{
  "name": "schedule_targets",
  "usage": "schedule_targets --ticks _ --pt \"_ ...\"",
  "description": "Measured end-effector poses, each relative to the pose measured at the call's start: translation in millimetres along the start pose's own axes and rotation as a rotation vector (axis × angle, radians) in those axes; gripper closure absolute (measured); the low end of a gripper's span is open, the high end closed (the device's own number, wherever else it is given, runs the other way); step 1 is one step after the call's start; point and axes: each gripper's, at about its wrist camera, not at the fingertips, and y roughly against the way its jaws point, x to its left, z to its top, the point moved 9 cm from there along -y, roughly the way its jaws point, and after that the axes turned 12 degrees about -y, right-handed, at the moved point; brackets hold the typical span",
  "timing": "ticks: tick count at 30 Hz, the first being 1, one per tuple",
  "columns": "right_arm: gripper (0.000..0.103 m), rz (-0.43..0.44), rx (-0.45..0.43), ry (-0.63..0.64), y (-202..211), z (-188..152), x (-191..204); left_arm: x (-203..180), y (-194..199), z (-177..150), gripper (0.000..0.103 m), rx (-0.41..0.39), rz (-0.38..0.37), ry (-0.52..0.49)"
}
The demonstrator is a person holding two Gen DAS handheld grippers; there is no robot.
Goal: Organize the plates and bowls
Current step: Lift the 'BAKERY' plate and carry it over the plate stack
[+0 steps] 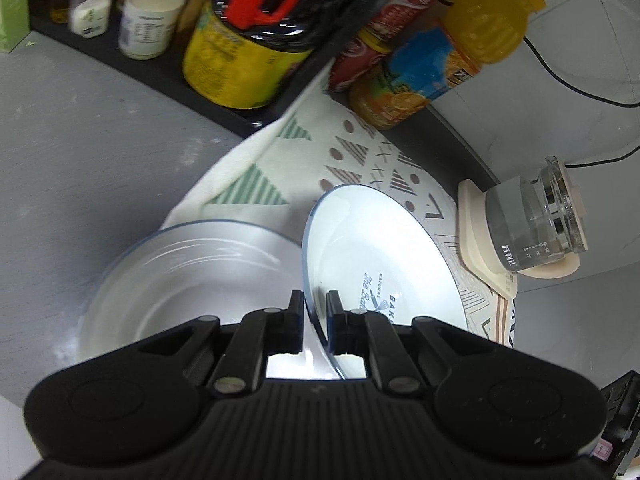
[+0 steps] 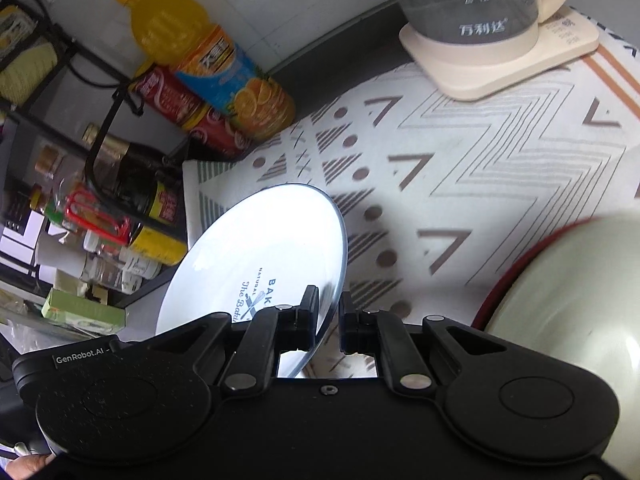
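Observation:
A white plate (image 1: 380,248) with a blue rim and dark "BAK" lettering is tilted above the patterned mat (image 1: 360,152). My left gripper (image 1: 314,300) is shut on its near rim. To its left, lower down, lies a second white blue-rimmed plate (image 1: 180,276). In the right wrist view my right gripper (image 2: 329,296) is shut on the right rim of a plate (image 2: 260,240) with the same lettering. I cannot tell whether it is the same plate. A pale bowl (image 2: 580,312) with a red rim sits at the right edge.
A glass kettle (image 1: 536,232) on a cream base stands at the mat's far right, also seen as the kettle (image 2: 472,4). An orange juice bottle (image 1: 460,48) and a red bottle (image 2: 180,108) stand at the back. A black shelf with jars and bottles (image 1: 240,40) runs along the left.

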Motion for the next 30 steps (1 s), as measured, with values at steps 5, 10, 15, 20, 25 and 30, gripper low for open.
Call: schedule_targets --ticks 5,10,15,20,25,30 --pt "0.093 -0.004 0.000 -0.002 -3 -20 7 17 12 -7 0.094 -0.001 0.000 0.002" --pt "0.093 -0.006 -0.007 0.005 -2 -39 16 32 24 -13 0.094 -0.008 -0.005 -0.001" --pt "0.093 -0.010 -0.016 0.016 -1 -53 24 41 32 -17 0.094 -0.013 -0.014 -0.002" --pt "0.093 -0.023 -0.018 0.024 0 -64 27 49 34 -27 0.094 0.002 -0.017 0.004" --pt "0.093 -0.049 -0.014 0.046 -1 -72 27 56 33 -33 0.094 0.007 -0.029 0.017" --pt "0.093 -0.075 -0.020 0.069 0 -76 28 58 31 -40 0.094 0.017 -0.037 0.024"
